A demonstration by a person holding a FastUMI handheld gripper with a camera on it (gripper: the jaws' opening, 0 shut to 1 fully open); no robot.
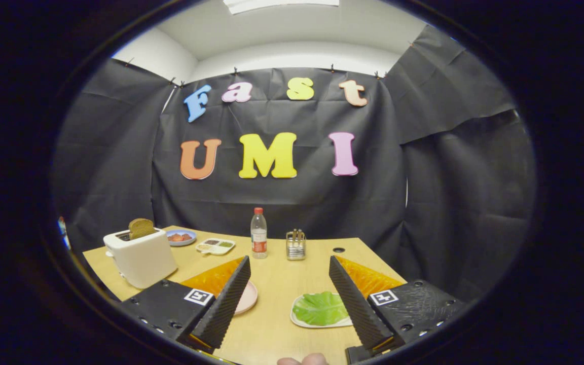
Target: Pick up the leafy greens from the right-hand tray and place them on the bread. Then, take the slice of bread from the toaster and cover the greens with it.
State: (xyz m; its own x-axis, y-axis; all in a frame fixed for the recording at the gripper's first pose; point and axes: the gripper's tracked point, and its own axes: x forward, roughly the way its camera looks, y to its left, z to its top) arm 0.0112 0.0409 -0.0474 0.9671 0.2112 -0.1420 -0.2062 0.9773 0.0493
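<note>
I am seeing the wooden table (271, 299) carrying a toaster (140, 258), pink plate (248, 298), greens tray (297, 315), bottle (258, 234), sauce tray (215, 246), blue dish (180, 237), rack (295, 245)

Bench (277, 324) runs up to the booth wall. Toaster (140, 258) at left with a bread slice (141, 227) standing in its slot. Behind it a small dish (180, 237), then a divided tray (215, 246) to the right. Bottle (258, 233) mid-bench at back, a rack (295, 245) just right of it. Nearer, the gripper (288, 274) with fingers spread wide: a plate (248, 296) partly behind the left finger, a tray (302, 320) holding leafy greens (321, 307) by the right finger.
</note>
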